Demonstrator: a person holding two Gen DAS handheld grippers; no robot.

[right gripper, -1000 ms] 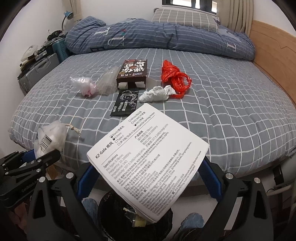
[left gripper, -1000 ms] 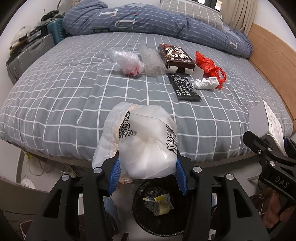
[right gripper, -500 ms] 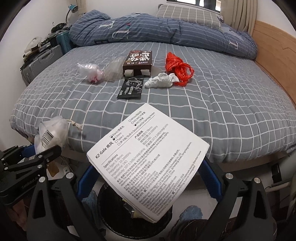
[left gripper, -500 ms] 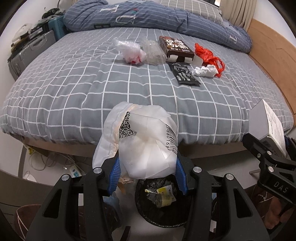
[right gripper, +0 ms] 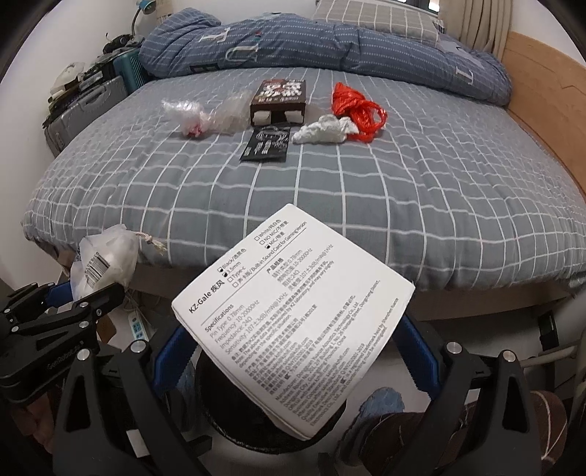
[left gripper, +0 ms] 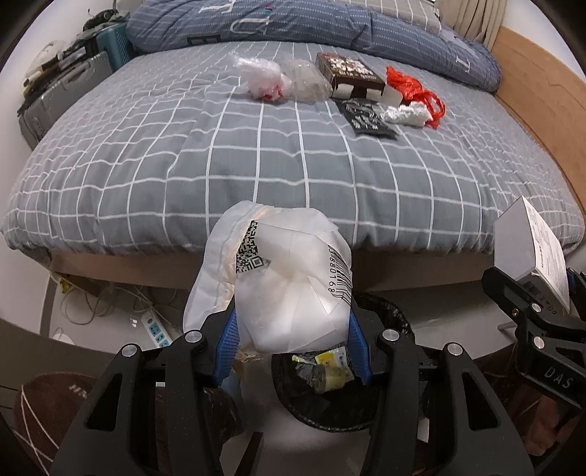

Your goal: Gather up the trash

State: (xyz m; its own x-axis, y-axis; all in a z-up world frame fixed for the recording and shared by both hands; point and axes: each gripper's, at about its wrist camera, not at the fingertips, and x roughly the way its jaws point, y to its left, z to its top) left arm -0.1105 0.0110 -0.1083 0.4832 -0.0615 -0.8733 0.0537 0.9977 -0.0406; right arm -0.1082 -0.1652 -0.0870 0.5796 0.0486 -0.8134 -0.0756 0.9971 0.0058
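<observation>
Grey checked bedding covers the bed (left gripper: 256,153), the largest thing we see, with a rolled blue duvet (left gripper: 293,25) lying across its far end. On the floor at the foot of the bed stands a black-lined trash bin (left gripper: 388,410), already holding a few scraps, among them a yellow wrapper.

We hold the left hand-held gripper (left gripper: 293,351) above that bin, its 2 blue-padded fingers (left gripper: 229,344) clamped on a translucent white plastic bag (left gripper: 282,285) printed with a QR code and a barcode. The right hand-held gripper (right gripper: 296,355) also sits over the bin, its fingers closed on the sides of a white KZ-Gale product box (right gripper: 293,315), which is tilted with its specifications panel facing up.

6 pieces of trash lie on the far half of the bed. A dark brown printed box (right gripper: 280,97) sits in the middle. Just in front of it lies a flat black packet (right gripper: 267,144). To the right, a red plastic bag (right gripper: 357,106) touches a crumpled white tissue (right gripper: 326,130). To the left, a clear crinkled wrapper (right gripper: 230,113) rests against a clear bag with red inside (right gripper: 185,117).

A grey suitcase (left gripper: 62,99) stands left of the bed, and a white power strip (left gripper: 155,327) lies on the floor beneath its edge.
</observation>
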